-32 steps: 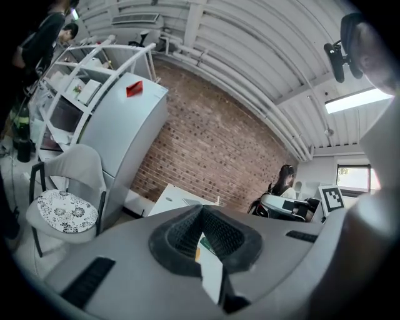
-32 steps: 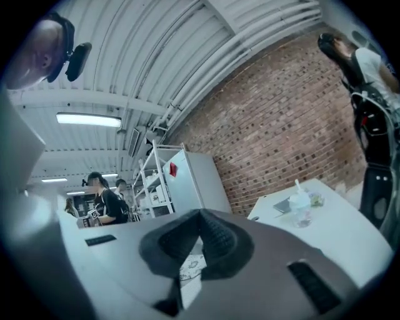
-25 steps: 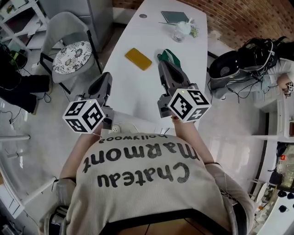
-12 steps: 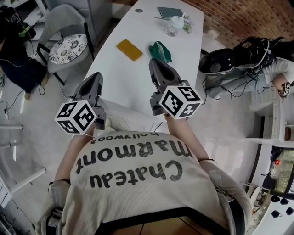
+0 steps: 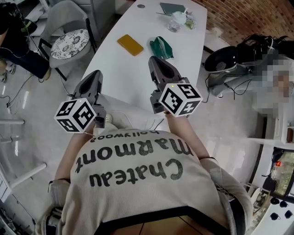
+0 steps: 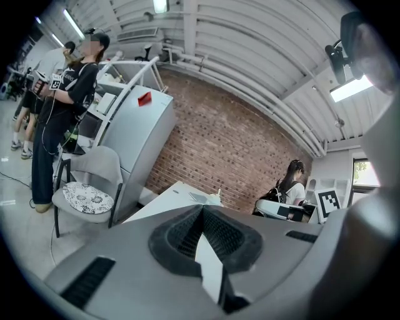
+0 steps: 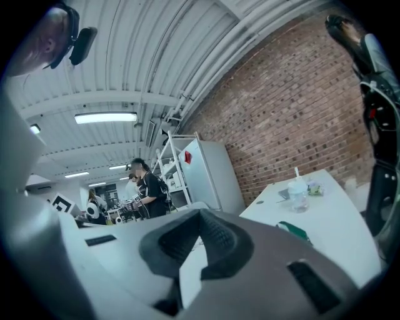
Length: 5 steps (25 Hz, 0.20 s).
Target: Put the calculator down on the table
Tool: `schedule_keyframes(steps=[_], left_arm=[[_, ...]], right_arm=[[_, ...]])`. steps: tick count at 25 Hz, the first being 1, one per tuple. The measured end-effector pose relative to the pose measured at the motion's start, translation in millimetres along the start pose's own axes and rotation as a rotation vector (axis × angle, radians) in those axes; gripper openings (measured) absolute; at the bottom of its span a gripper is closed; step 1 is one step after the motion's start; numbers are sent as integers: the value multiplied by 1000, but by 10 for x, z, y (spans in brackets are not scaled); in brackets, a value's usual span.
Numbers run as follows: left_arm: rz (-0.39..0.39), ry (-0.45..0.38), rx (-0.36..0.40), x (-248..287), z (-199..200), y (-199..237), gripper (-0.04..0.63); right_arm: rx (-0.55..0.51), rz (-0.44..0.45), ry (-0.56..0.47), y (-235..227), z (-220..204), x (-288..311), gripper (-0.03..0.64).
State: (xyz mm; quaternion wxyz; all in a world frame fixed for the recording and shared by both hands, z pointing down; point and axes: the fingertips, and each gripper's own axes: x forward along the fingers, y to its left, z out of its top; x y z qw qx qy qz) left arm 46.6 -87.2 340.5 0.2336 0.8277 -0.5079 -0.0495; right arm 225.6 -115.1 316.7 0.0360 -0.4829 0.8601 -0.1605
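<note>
A white table runs away from me. On it lie a flat yellow rectangular thing, which may be the calculator, and a green thing beside it. My right gripper hovers over the table just short of the green thing, shut and empty; its pads meet. My left gripper hangs off the table's left edge, near the corner. Its jaws are also shut with nothing between them.
At the table's far end stand a clear cup and a dark notebook. A grey chair with a patterned cushion is on the left, a dark chair with a backpack on the right. People stand by a white cabinet.
Both grippers have drawn back toward the table's near end. The right one, which reached the green thing a second ago, now sits short of it. Both stayed shut.
</note>
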Motion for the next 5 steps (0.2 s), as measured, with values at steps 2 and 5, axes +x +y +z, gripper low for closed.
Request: schedule_keyframes(steps=[2,5], left_arm=[[0,4,-1,11,-38,6,2],[3,6,-1,25,-96,39,2]], right_arm=[[3,2,4,-22,-36,2,3],[-4,4,11,-46,-106,16,3]])
